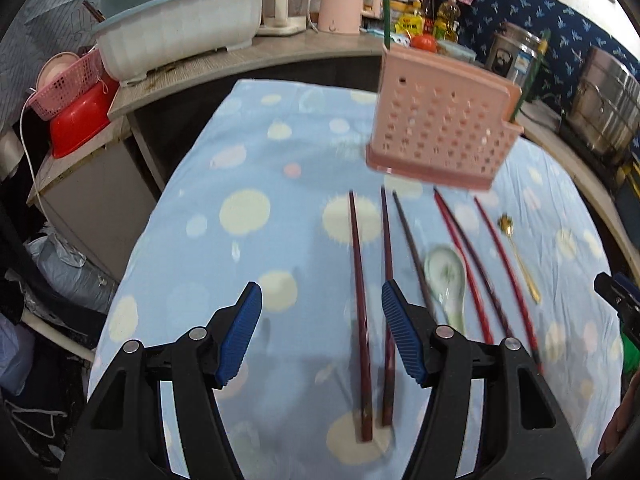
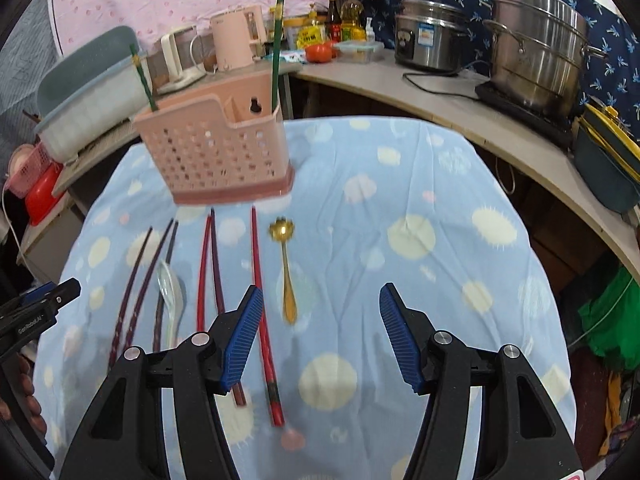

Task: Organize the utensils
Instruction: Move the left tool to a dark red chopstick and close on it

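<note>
Two black grippers with blue ribbed pads fill the foreground, each pointing down at a tabletop [image 1: 248, 152] covered in a pale blue cloth with cream and pink dots. On the left gripper [image 1: 322, 330] the jaws are released, gripping nothing; two dark red chopsticks [image 1: 360, 300] lie on the cloth below the gap between its pads. On the right gripper [image 2: 322, 334] the jaws are likewise released, over bare cloth. Utensils lie side by side in a row: dark chopsticks, a white ceramic spoon [image 1: 448, 280], red chopsticks [image 2: 262, 312] and a small gold spoon [image 2: 286, 264] on the far right. Just beyond the row stands a pink perforated utensil holder [image 2: 216, 152] with two green sticks [image 2: 276, 52] upright inside. Behind, a counter carries a pink kettle [image 2: 236, 36] and steel pots [image 2: 536, 44].
</note>
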### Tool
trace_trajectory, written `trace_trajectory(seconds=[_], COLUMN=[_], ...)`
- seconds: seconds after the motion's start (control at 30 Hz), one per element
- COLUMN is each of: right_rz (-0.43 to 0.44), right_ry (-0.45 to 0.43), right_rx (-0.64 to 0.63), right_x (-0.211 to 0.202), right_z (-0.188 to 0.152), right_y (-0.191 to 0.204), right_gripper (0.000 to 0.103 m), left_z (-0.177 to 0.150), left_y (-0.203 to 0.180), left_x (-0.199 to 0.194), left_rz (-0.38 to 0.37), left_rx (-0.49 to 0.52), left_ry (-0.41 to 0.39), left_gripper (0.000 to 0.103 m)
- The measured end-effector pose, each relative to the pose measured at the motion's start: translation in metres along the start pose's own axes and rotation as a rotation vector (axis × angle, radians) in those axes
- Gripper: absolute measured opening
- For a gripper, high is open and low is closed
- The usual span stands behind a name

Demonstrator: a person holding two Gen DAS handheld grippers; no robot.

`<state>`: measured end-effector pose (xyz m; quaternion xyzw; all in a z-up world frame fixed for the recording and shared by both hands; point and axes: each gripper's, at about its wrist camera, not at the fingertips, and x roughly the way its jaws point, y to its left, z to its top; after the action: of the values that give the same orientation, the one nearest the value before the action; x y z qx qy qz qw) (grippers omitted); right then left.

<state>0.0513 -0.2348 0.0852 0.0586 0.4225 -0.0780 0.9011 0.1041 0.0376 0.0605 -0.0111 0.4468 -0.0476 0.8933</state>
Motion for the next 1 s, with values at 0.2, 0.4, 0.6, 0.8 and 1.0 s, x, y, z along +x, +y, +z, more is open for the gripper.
trace_trajectory(seconds=[0.2,0.4,0.6,0.8,1.0], right_rz=[0.017,0.032,0.037,0.043,0.050], right_ry=[0.044,0.075,0.087,0.093,0.103], right_rx=[-0.006,-0.027,-0.047,-0.051,-0.058], right_x=[0.004,0.009,0.011,0.014,0.021], right_z=[-0.034,-0.059,-0.073,-0.074,-0.074], right_y=[0.003,0.010,0.016,0.016,0.018], right_gripper=[0.055,0.047,0.045,0.042,0.030], left_z=[-0.041,-0.068,-0.077,-0.080,-0.080], left_y=[-0.004,-0.010,-0.012,-0.011,-0.012], left_x=[0.002,0.005,0.009,0.017,0.019], left_rz=[-0.016,-0.034,-0.025,-0.018,-0.024], left_rx=[0.025,0.045,0.061,0.067,0.078], left_ry=[0.037,0.050,0.044,0.055,0.046], left_gripper=[0.058,0.054,0.048,0.041,0.030])
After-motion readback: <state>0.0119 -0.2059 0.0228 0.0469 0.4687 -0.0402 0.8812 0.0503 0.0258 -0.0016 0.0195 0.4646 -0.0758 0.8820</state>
